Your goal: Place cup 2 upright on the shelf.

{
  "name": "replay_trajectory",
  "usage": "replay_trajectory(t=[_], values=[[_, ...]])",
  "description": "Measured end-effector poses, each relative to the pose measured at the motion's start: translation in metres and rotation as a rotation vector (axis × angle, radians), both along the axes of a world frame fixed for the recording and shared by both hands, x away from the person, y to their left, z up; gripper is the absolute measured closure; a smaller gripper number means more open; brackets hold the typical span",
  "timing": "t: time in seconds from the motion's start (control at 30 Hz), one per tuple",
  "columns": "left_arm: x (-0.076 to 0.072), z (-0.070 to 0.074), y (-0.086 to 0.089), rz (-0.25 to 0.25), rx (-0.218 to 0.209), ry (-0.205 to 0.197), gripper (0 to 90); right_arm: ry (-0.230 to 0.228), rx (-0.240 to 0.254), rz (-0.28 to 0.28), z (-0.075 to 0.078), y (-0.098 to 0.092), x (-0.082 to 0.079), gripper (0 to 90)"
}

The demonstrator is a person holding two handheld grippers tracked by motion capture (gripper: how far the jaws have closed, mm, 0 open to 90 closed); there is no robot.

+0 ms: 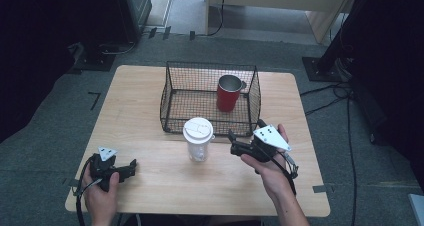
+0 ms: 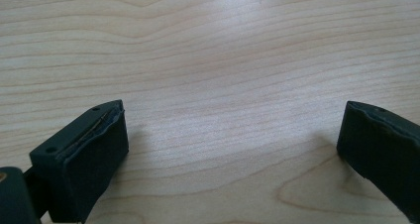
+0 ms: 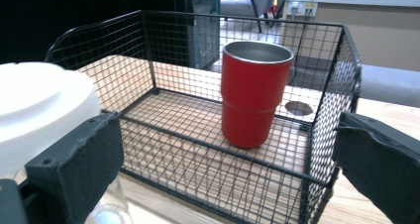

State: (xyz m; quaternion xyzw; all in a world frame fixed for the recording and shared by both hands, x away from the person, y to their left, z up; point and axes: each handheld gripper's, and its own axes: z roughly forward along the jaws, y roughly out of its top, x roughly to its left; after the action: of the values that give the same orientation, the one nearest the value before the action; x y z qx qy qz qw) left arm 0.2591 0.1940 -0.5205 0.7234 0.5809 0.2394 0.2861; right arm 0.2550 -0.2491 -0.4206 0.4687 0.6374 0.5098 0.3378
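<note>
Here, right gripper [image 1: 235, 142] wide, empty, beside lidded cup [image 1: 198, 138]; wire basket [image 1: 172, 93] behind; left gripper [image 1: 131, 168] wide.

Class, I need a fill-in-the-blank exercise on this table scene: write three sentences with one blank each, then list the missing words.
1. The red cup stands inside the wire ____.
2. The clear cup in front of the basket wears a ____ lid.
3. The left hand-held gripper hangs over bare wood, its jaws ____.

Missing words: basket; white; open
</note>
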Motion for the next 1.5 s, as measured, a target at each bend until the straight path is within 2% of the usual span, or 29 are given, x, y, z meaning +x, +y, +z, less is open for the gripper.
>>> replay_trajectory(t=[0.5, 0.63, 1.13, 1.5], values=[[0.000, 0.000, 0.000, 0.000, 0.000, 0.000, 0.0, 0.029, 0.015, 0.045, -0.020, 0.013, -0.019, 0.0], [0.000, 0.000, 0.000, 0.000, 0.000, 0.000, 0.0, 0.047, 0.037, 0.061, -0.027, 0.018, -0.022, 0.0], [0.000, 0.000, 0.000, -0.001, 0.001, 0.001, 0.0, 0.075, 0.034, 0.101, -0.046, 0.034, -0.030, 0.0], [0.000, 0.000, 0.000, -0.001, 0.001, 0.001, 0.0, 0.081, 0.033, 0.128, -0.052, 0.045, -0.031, 0.0]])
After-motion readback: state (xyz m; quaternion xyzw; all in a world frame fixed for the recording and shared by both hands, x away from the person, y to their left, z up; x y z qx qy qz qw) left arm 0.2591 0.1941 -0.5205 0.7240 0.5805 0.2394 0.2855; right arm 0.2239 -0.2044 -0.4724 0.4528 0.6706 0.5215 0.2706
